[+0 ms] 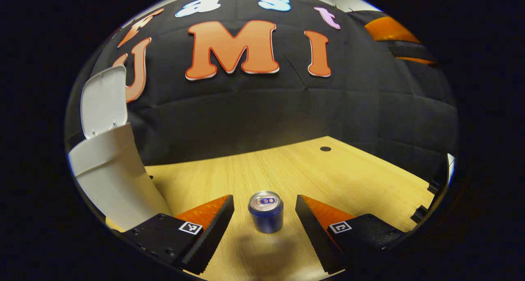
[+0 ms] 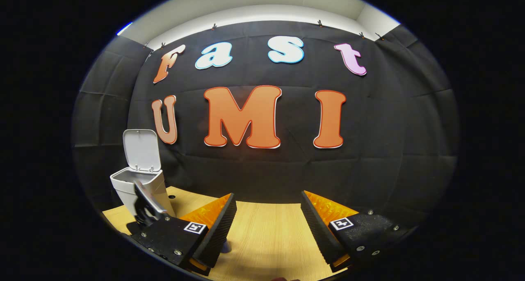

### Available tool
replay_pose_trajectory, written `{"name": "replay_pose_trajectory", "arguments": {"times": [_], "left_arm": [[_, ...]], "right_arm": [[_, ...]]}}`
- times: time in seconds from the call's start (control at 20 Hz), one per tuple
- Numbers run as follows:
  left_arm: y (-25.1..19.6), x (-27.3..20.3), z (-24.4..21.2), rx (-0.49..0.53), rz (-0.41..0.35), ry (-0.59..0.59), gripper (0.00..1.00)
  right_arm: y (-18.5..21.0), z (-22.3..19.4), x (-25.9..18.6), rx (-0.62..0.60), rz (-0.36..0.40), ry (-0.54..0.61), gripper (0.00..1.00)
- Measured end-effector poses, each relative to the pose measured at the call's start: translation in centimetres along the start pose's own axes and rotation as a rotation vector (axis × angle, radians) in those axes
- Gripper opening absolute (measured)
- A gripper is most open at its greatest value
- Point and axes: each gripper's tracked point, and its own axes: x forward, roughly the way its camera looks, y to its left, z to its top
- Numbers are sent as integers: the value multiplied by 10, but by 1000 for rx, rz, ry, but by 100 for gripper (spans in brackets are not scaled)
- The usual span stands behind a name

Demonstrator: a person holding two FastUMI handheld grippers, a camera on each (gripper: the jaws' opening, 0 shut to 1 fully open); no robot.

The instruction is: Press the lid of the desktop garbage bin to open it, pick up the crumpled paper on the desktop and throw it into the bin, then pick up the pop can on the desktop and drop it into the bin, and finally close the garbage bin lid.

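Pop can [image 1: 265, 211] is seen upright on the surface [image 1: 348, 178], centred just ahead between the left tongs [image 1: 265, 215], which are spread wide and empty. Right tongs [image 2: 268, 221] are likewise spread, holding nothing. The garbage bin [image 1: 110, 174] stands to the left, lid [image 1: 103, 100] raised.
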Motion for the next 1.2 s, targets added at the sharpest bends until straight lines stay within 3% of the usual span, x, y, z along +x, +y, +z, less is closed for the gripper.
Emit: {"name": "replay_pose_trajectory", "arguments": {"times": [0.2, 0.3, 0.35, 0.4, 0.65, 0.7, 0.8, 1.2], "left_arm": [[-5, 33, -42, -39, 7, 138, 98], [-4, 49, -56, -48, 7, 169, 98], [-4, 55, -64, -58, 6, 183, 94], [-5, 62, -69, -62, 5, 197, 98], [-5, 86, -81, -46, 7, 220, 98], [-5, 90, -81, -51, 8, 215, 89], [-3, 88, -76, -59, 4, 220, 86], [5, 42, -14, -54, 10, 110, 83]], "right_arm": [[-11, -6, -9, -23, -34, 22, 94], [-15, -8, -14, -33, -48, 33, 94], [-16, -8, -15, -33, -53, 37, 94], [-17, -8, -17, -32, -57, 39, 94], [-21, -13, -24, -19, -72, 64, 94], [-22, -13, -24, -16, -78, 66, 94], [-27, -12, -28, -18, -88, 58, 94], [-19, -14, -19, 6, -66, 48, 94]]}}
